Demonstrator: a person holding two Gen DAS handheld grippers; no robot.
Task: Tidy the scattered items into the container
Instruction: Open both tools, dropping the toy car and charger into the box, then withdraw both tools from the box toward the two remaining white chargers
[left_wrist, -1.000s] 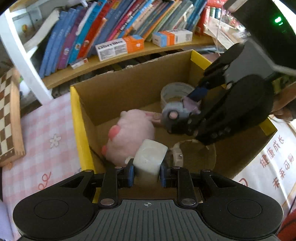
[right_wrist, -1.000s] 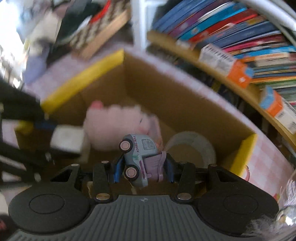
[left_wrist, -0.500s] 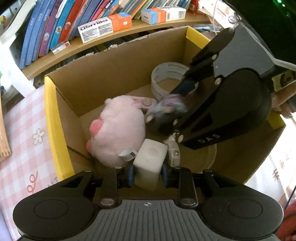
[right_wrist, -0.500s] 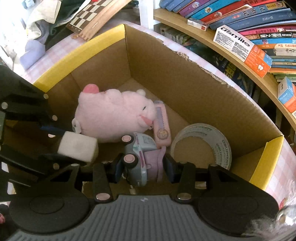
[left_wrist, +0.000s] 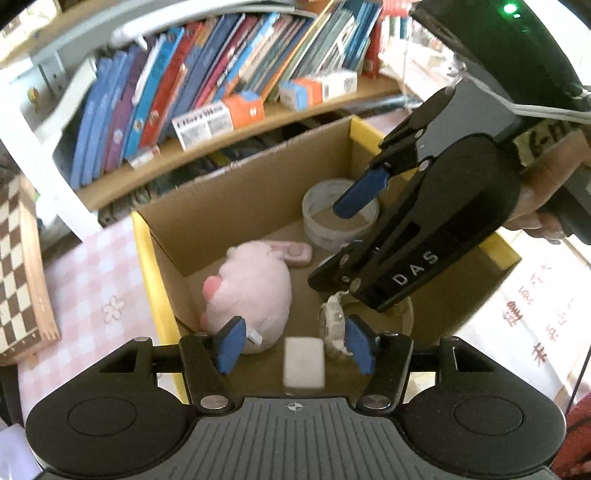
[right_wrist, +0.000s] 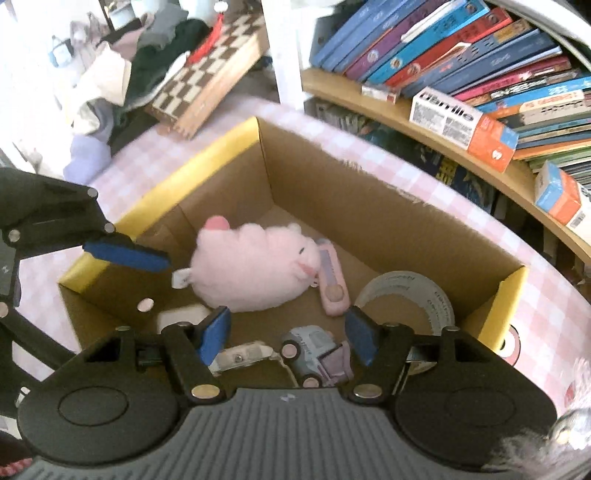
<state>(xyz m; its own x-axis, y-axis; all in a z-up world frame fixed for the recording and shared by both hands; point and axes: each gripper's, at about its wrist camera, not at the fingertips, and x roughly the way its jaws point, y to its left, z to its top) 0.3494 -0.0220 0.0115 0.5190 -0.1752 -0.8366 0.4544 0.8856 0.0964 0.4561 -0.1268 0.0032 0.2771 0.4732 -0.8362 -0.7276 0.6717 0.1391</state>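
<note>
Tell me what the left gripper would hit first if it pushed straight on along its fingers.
Most likely the white block, which lies between the open fingers of the left gripper with neither pad touching it, on the floor of the cardboard box. The block looks blurred, so depth is uncertain. The jaws have just been opening.

Both wrist fisheyes look steeply down, close, from opposite sides into the same yellow-rimmed brown cardboard box (left_wrist: 142, 258) (right_wrist: 207, 162).

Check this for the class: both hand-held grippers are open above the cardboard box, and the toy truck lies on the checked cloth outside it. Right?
Not quite. The right wrist view shows the toy truck inside the cardboard box, below the open right hand-held gripper. The left hand-held gripper is open too.
</note>
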